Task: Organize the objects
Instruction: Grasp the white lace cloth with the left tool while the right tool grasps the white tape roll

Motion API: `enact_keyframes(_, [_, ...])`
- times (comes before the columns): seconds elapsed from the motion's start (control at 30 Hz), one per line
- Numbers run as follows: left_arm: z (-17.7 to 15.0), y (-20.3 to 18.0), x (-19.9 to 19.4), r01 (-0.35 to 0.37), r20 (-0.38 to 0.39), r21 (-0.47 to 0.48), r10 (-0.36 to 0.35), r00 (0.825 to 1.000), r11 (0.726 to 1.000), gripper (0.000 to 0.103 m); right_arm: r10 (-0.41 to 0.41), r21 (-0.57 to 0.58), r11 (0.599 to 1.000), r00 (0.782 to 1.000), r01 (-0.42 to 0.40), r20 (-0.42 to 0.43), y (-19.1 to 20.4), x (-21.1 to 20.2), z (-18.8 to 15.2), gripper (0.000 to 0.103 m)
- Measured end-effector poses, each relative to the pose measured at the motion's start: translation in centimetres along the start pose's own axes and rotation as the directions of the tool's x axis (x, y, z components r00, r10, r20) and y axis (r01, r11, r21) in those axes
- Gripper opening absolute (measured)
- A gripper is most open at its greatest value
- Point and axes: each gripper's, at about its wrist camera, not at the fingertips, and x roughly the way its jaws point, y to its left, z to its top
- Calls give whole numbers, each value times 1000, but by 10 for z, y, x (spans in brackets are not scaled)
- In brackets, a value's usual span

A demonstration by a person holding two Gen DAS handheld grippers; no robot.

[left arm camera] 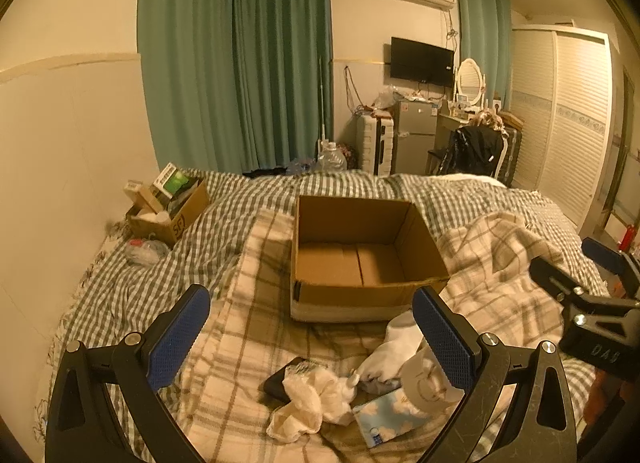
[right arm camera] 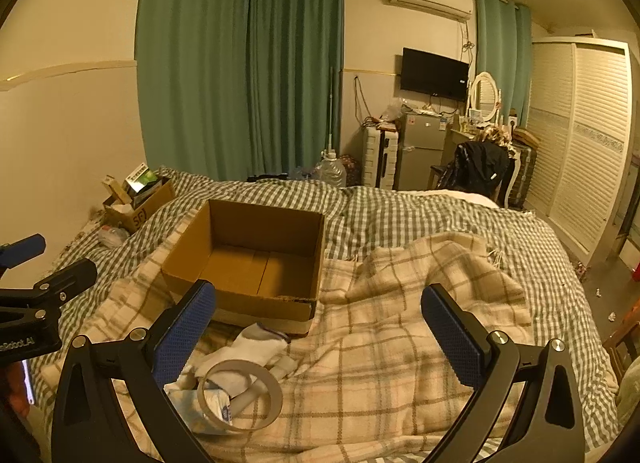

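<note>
In the left wrist view, the left tool (left arm camera: pixel 312 337) is hanging wide open over the plaid blanket (left arm camera: pixel 240 343), gripping nothing, its blue pads dimpled. At frame centre an open cardboard box (left arm camera: pixel 360 259) is sitting with bare corrugated walls. In the lower middle, soft clutter is lying bunched: a crumpled cream cloth (left arm camera: pixel 316 403), a white sock (left arm camera: pixel 390 351), a dark flat phone (left arm camera: pixel 280 381) and a cloud-printed pouch (left arm camera: pixel 390 417). The right tool (left arm camera: pixel 576 267) is showing at the right edge. In the right wrist view, the right tool (right arm camera: pixel 318 325) is likewise gaping empty; the box (right arm camera: pixel 248 263) is sitting left of centre, and a pale ring-shaped handle (right arm camera: pixel 240 395) is lying over the sock (right arm camera: pixel 248 347) at lower left.
</note>
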Motion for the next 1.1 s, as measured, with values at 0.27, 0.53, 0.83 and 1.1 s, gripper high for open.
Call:
enact_keyframes(0.27, [-51, 19, 51, -67, -183, 0, 66, 981, 998, 103, 36, -36, 998, 992, -41, -122, 10, 31, -26, 103])
enact_keyframes(0.53, [-95, 14, 109, -1, -377, 13, 5, 926, 1000, 72, 68, -69, 994, 967, -87, -245, 23, 62, -57, 103])
enact_keyframes(0.83, [-94, 11, 97, 71, -353, 24, -58, 934, 997, 13, 97, -84, 988, 951, -127, -295, 31, 71, -69, 103])
enact_keyframes(1.1, [-71, 19, 77, 68, -287, 17, -60, 956, 998, 12, 162, -83, 975, 918, -206, -363, 48, 88, -85, 103])
